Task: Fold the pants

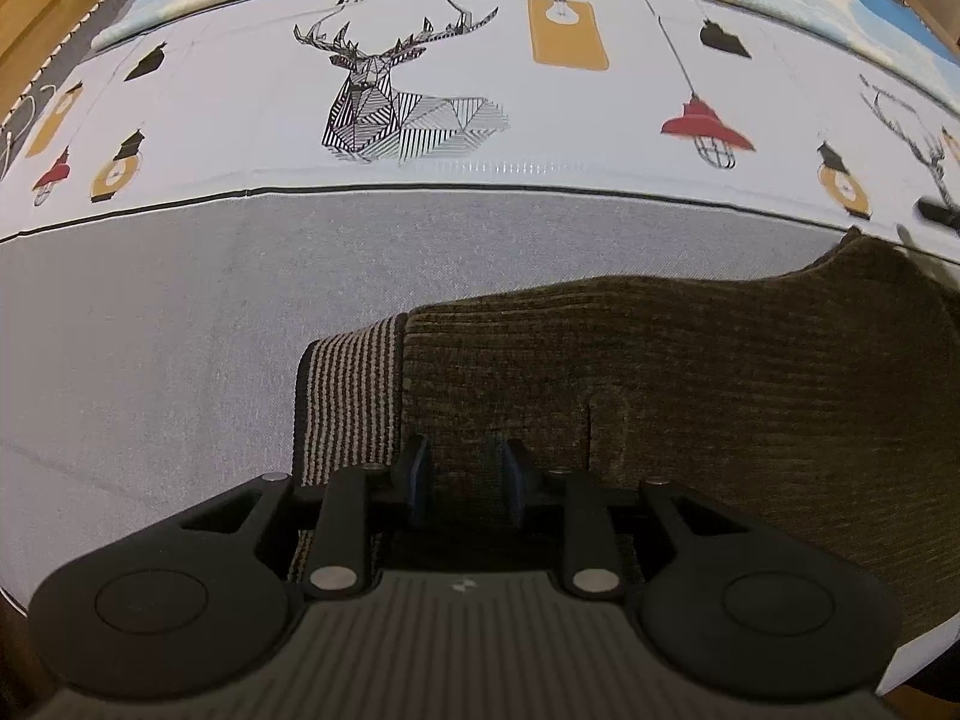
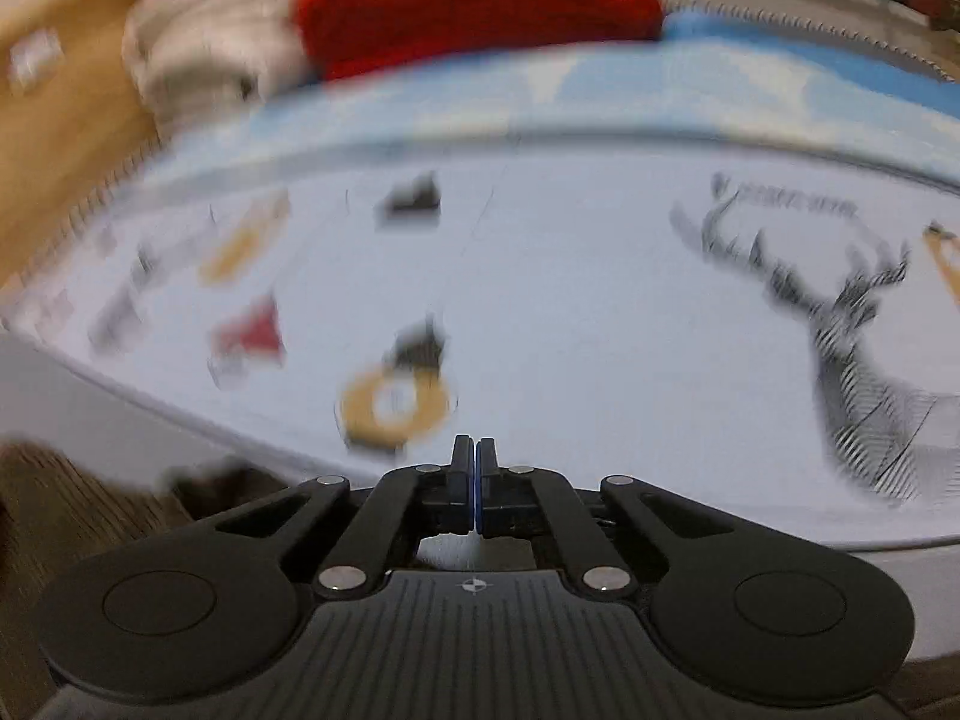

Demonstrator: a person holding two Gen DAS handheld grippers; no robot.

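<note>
Dark olive ribbed pants [image 1: 690, 384] with a striped waistband [image 1: 351, 396] lie on a grey and white printed bed cover [image 1: 180, 330]. My left gripper [image 1: 463, 468] sits over the pants just right of the waistband, its jaws a little apart with pants fabric between them. My right gripper [image 2: 474, 468] is shut with nothing visible between its pads, above the printed cover [image 2: 570, 312]; that view is motion-blurred. A dark brown strip of the pants [image 2: 72, 516] shows at the lower left of the right wrist view.
The cover carries a deer print [image 1: 384, 96] and lamp prints [image 1: 705, 126]. At the far edge lie a red cloth [image 2: 474, 0] and a beige folded pile [image 2: 204, 42]. A wooden floor [image 2: 54, 138] shows at left.
</note>
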